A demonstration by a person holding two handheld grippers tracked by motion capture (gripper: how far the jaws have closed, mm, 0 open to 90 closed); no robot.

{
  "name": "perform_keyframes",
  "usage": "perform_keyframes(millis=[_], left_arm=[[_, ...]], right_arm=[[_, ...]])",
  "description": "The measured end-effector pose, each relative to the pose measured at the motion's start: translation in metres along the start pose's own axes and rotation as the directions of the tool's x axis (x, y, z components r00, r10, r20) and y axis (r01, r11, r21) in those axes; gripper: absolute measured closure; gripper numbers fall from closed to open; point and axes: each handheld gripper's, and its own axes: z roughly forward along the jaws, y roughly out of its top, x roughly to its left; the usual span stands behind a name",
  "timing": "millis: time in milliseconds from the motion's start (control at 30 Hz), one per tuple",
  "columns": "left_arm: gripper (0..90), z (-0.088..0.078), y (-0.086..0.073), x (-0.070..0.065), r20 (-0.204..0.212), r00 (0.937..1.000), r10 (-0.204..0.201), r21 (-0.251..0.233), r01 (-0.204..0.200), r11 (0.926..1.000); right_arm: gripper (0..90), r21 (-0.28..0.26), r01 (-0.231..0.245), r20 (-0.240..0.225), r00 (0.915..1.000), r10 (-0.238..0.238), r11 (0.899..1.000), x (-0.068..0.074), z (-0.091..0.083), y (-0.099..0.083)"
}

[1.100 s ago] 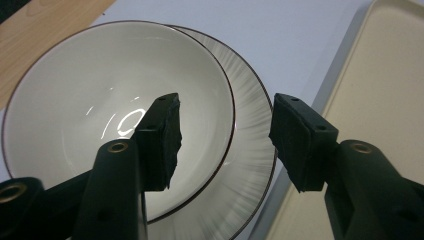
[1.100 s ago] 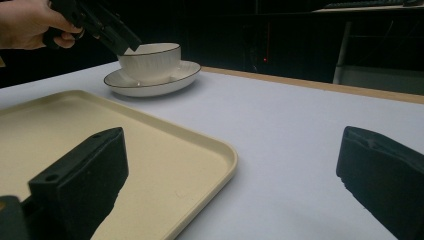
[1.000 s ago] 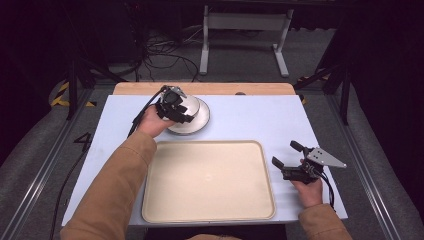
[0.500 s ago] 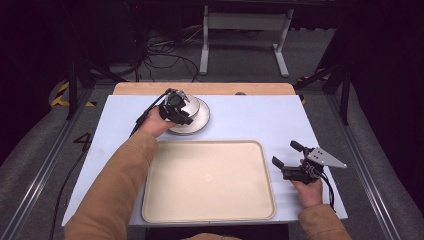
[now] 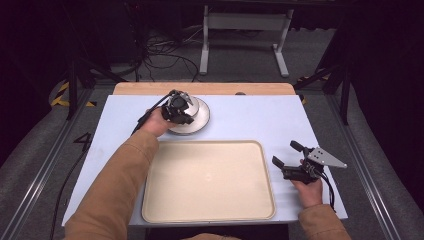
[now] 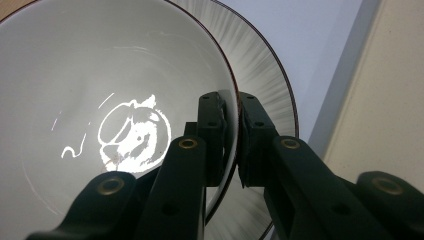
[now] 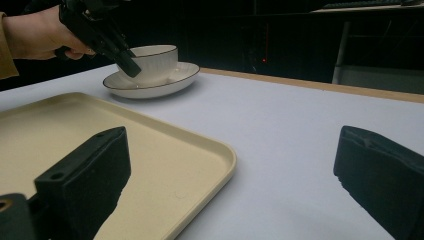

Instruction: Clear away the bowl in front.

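Observation:
A white cup with a dark rim stands on a ribbed white saucer at the back left of the table. My left gripper is shut on the cup's rim, one jaw inside the wall and one outside. In the high view the left gripper covers most of the cup over the saucer. From the right gripper view, the cup sits upright on the saucer. My right gripper hovers open just right of the beige tray, nothing between its jaws.
The beige tray lies empty at the front middle of the pale blue table. A wooden strip runs along the table's far edge. Beyond it are cables and a metal stand on the dark floor.
The left gripper has shifted slightly toward me on the cup's rim. The right gripper has stayed where it was.

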Motion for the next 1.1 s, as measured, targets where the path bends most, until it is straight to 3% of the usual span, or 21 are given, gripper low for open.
perform_keyframes(millis=[267, 600, 1100], left_arm=[[83.6, 0.000, 0.005, -0.005, -0.036, 0.9990, 0.025, 0.031, -0.023, 0.9992], [83.4, -0.008, 0.008, -0.004, -0.043, 0.9991, -0.004, 0.012, 0.005, 0.9999], [83.4, -0.045, 0.026, -0.019, -0.060, 0.9959, 0.068, 0.022, -0.067, 0.9975]], right_arm=[[2.2, 0.002, 0.001, 0.000, 1.0000, -0.001, 1.000, 0.000, 0.000, 0.000], [2.2, 0.001, 0.000, 0.000, 1.0000, 0.000, 1.000, 0.000, 0.000, 0.000], [2.2, 0.004, -0.001, -0.004, 1.0000, 0.002, 1.000, 0.000, 0.001, 0.000]])
